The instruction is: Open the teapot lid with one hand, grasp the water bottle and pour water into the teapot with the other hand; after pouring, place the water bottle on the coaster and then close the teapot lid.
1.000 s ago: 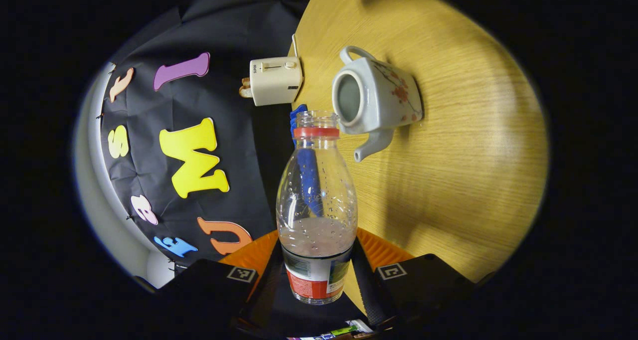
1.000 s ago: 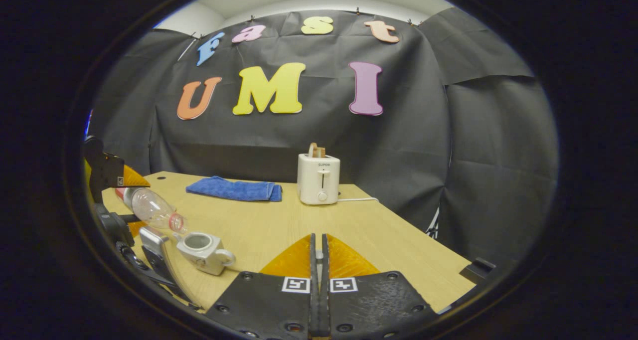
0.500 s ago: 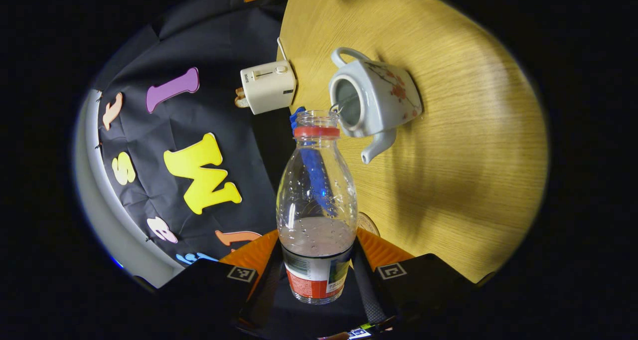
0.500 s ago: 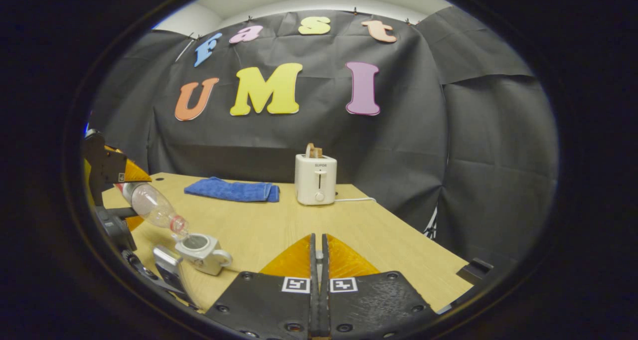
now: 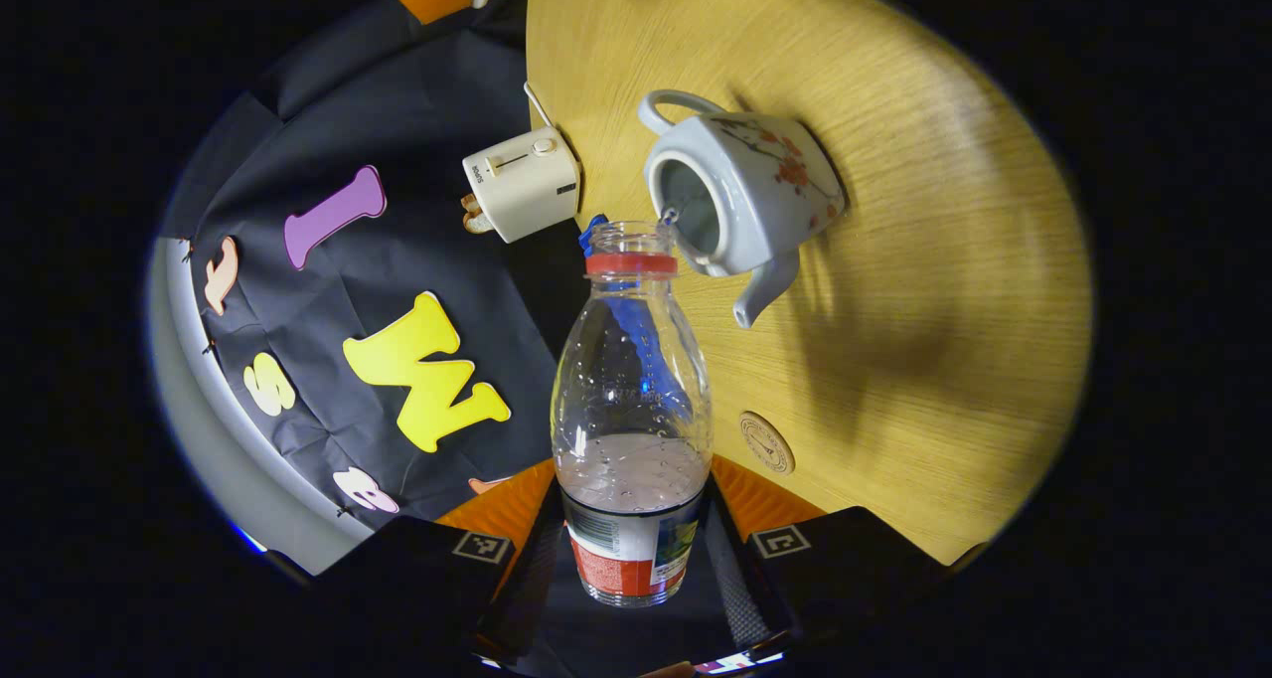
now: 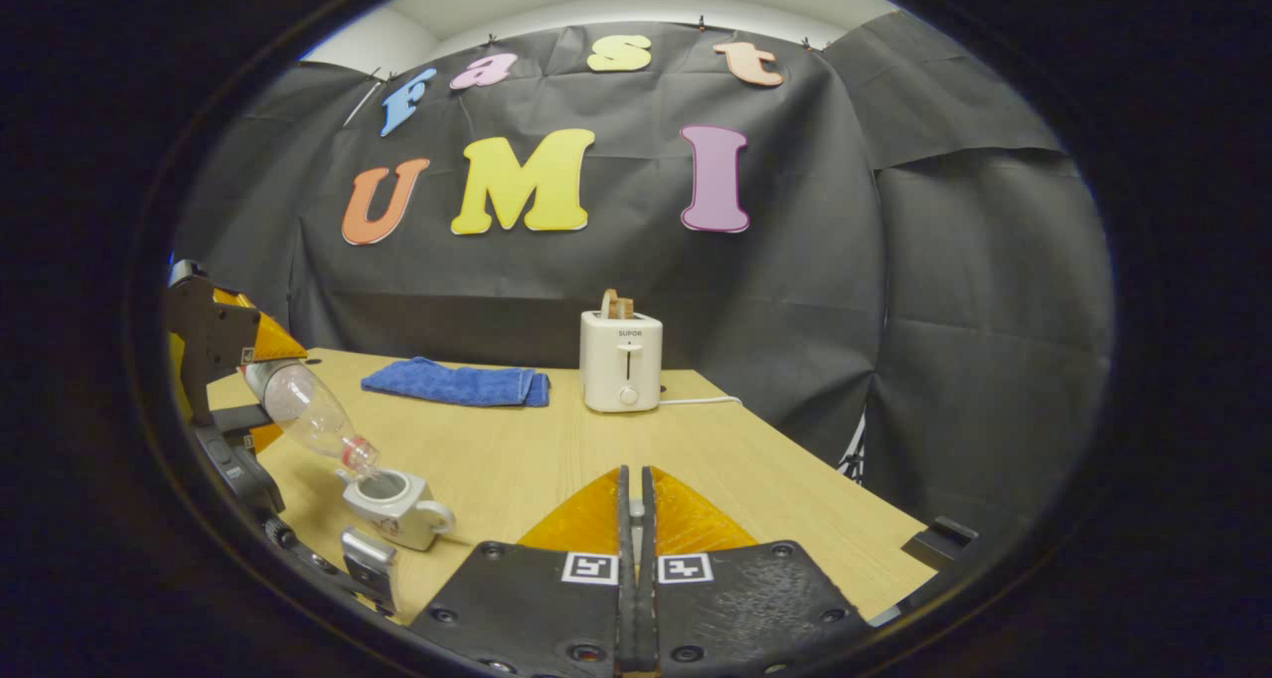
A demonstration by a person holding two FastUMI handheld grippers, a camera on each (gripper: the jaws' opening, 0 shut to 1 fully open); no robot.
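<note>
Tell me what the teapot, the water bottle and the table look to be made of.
Teapot: glazed ceramic, probably; a glossy white body with a painted red flower sprig.
Water bottle: clear plastic, likely; see-through ribbed walls beaded with droplets, a red neck ring, a printed label.
Table: light wood or wood-look laminate; fine straight grain, matte.

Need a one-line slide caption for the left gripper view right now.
Left gripper tilts the water bottle, mouth at the open teapot, coaster waiting on the table.
</note>
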